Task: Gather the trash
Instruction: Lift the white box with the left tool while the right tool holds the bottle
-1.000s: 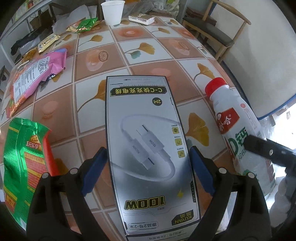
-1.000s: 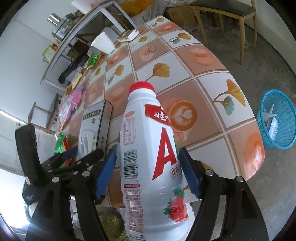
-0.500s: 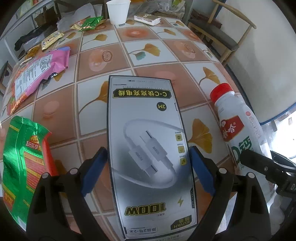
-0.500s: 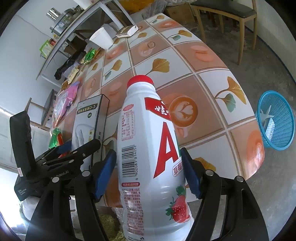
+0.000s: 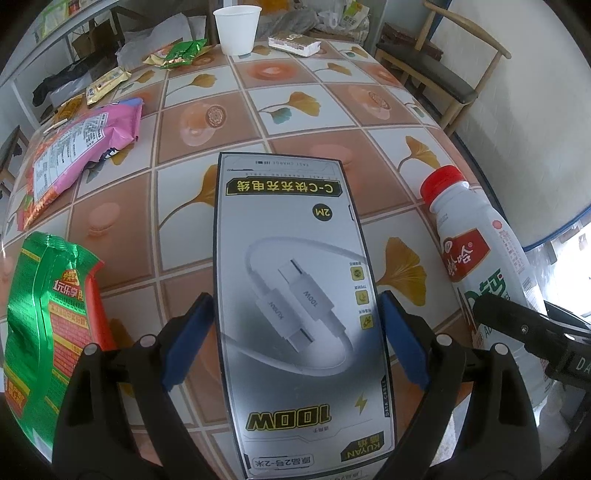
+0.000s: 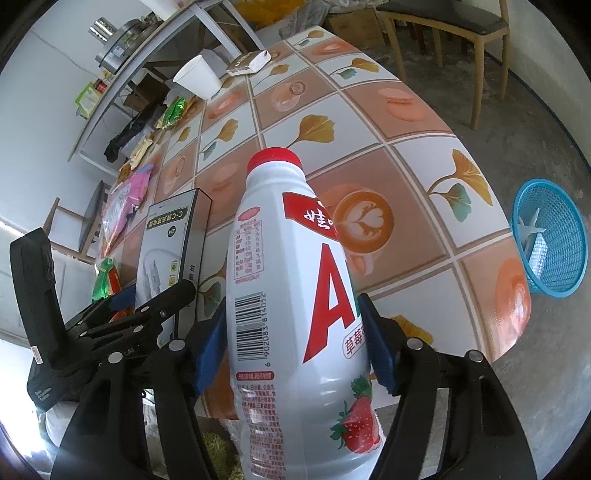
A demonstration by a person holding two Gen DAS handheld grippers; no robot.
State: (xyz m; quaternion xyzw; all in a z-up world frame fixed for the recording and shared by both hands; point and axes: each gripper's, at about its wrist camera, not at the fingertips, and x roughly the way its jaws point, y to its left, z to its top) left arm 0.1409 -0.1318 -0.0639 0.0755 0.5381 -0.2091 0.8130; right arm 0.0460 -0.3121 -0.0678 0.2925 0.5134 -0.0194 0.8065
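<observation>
1. Two items are in hand: the left gripper (image 5: 295,332) pinches a cable box (image 5: 295,295); the right gripper (image 6: 291,347) clamps a white bottle (image 6: 295,295), both above the table (image 5: 295,110).
2. Wrappers (image 5: 81,147) and a paper cup (image 5: 236,29) remain on it.
3. The blue basket (image 6: 550,236) stands on the floor beside the table, nearly empty.

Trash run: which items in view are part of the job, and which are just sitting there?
In play:
left gripper clamped on cable box
right gripper clamped on milk bottle
blue basket on floor, likely the bin

Lying about:
green snack bag
pink bag
paper cup
</observation>
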